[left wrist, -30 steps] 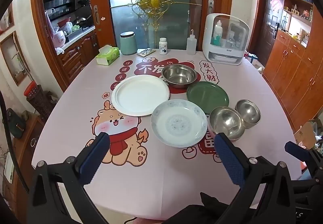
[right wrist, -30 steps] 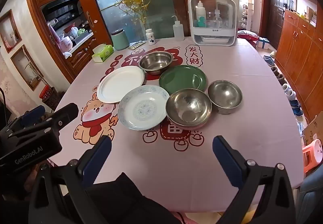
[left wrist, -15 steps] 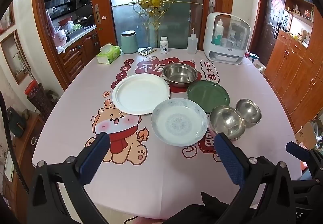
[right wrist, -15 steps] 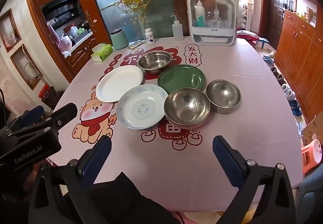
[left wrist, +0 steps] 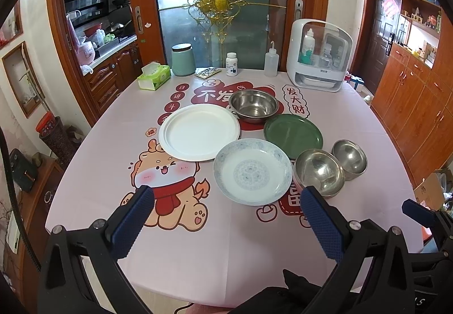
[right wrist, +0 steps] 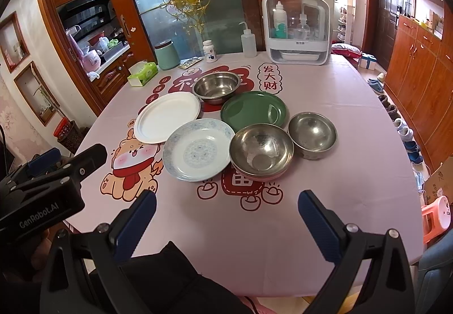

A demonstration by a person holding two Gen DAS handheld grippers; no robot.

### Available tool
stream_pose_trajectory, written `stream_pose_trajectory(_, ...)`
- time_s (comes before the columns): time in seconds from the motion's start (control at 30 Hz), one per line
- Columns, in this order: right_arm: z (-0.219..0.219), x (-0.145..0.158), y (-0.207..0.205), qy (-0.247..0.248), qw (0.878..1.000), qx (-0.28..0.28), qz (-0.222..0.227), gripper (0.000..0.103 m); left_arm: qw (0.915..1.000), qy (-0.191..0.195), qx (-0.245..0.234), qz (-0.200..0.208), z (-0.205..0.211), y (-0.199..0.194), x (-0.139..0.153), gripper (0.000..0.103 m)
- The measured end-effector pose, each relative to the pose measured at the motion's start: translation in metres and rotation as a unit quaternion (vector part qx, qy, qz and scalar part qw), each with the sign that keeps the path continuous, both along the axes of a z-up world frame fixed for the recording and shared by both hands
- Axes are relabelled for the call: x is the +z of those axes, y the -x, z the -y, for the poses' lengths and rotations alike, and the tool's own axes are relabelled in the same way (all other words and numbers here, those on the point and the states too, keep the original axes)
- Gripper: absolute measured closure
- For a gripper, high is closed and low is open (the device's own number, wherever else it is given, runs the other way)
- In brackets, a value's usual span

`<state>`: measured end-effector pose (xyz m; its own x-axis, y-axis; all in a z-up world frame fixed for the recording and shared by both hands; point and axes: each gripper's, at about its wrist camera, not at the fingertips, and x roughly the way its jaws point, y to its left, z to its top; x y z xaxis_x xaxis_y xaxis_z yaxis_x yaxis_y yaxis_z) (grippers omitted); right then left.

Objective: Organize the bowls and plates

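Observation:
On the pink printed tablecloth [left wrist: 119,127] lie a white plate [left wrist: 198,131], a blue-patterned plate [left wrist: 252,171] and a green plate [left wrist: 293,132]. Three steel bowls stand around them: a large one at the back [left wrist: 253,103], a medium one [left wrist: 320,172] and a small one [left wrist: 349,155]. The same dishes show in the right wrist view: white plate [right wrist: 167,117], patterned plate [right wrist: 198,152], green plate [right wrist: 253,110], back bowl [right wrist: 216,86], medium bowl [right wrist: 260,149], small bowl [right wrist: 312,134]. My left gripper [left wrist: 226,217] and right gripper [right wrist: 226,217] are open and empty, above the table's near edge.
At the back stand a white storage case [left wrist: 318,55], a squeeze bottle [left wrist: 271,62], a pill bottle [left wrist: 231,63], a green canister [left wrist: 182,59] and a tissue pack [left wrist: 154,77]. Wooden cabinets [left wrist: 410,98] line the right wall. A pink stool [right wrist: 436,217] stands at right.
Both grippers have drifted slightly; the dishes sit a little differently in view. Nothing on the table has moved and both grippers stay open.

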<state>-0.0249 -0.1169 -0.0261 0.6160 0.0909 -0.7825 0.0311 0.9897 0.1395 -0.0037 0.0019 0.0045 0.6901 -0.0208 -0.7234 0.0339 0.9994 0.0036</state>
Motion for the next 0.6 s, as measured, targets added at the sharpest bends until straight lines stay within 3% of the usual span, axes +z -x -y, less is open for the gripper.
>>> stream_pose_trajectory(0.6,0.0018,-0.0031,-0.0004,0.002,1.0,0.001,0.0,0.002,0.9999,-0.001,0.014,-0.007,-0.0047,0.0002,0.0004,0.001)
